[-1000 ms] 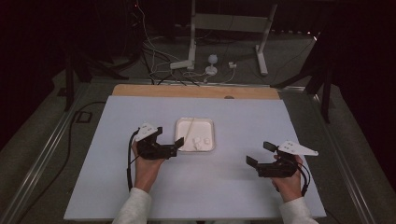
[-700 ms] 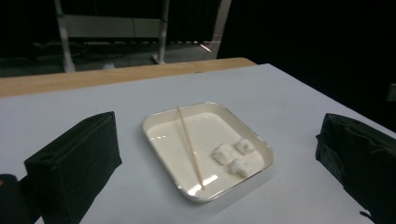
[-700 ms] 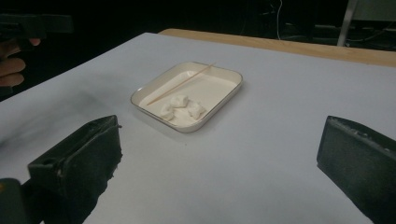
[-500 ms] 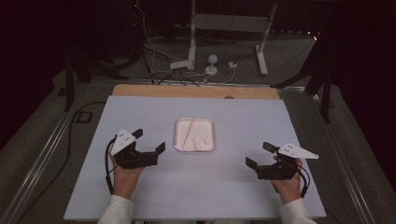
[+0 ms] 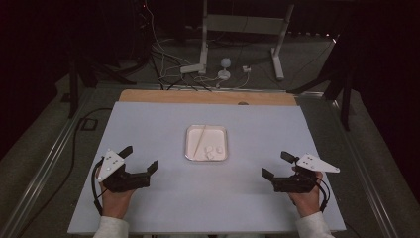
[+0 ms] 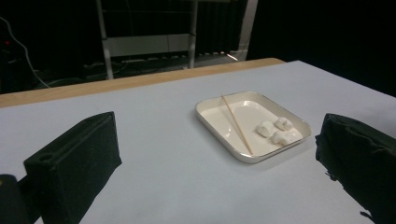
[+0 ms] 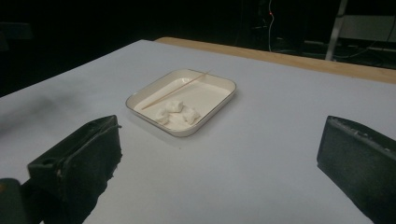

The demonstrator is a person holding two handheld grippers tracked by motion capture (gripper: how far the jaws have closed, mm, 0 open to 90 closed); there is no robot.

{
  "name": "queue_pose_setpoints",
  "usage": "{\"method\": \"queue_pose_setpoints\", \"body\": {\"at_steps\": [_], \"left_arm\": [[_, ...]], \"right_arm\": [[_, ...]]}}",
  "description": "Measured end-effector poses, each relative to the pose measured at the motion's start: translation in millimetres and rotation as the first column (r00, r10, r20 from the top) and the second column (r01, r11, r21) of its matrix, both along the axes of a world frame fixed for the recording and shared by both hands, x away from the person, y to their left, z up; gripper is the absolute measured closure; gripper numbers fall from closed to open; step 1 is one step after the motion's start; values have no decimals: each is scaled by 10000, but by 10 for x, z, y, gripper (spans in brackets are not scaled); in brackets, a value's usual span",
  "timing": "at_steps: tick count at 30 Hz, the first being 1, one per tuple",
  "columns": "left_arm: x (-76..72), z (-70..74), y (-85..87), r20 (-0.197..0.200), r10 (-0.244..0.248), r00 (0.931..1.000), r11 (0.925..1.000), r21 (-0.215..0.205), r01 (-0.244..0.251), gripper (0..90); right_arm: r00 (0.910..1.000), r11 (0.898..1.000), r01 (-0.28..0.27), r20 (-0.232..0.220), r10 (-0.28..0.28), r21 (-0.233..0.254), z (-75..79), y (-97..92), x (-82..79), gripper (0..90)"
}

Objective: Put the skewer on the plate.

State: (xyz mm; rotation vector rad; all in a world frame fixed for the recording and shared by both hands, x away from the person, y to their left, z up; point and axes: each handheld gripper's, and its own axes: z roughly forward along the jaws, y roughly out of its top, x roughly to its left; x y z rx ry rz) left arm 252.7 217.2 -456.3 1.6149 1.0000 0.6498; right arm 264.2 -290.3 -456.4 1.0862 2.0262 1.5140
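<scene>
Resting at the table's near edge, the left gripper (image 5: 141, 159) and right gripper (image 5: 277, 164) stood spread, empty. Approach the skewer (image 5: 199, 141) in the central tray (image 5: 188, 148) low, along its length.

Between your left gripper (image 5: 140, 158) and the tray (image 5: 189, 148) the table (image 5: 148, 124) lies bare, and the same holds from your right gripper (image 5: 277, 165) — both have an unobstructed line inward. The tray's raised rim is the only barrier on the surface. Inside it, the thin skewer (image 5: 199, 142) lies along the left side and three white lumps (image 5: 211, 150) crowd the near right corner — open floor remains at the far right.
</scene>
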Motion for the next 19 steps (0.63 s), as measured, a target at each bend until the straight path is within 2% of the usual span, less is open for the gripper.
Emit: {"method": "queue_pose_setpoints", "body": {"at_steps": [8,19], "left_arm": [[-100,16,201,131,247,9996,9996,-147,-245,5],[-91,7,243,33,427,9991,9991,-87,-427,4]], "right_arm": [[9997,9997,192,181,-190,-137,-28,-38,-47,0],[9987,9990,378,345,-371,-224,-37,-66,-65,0]]}}
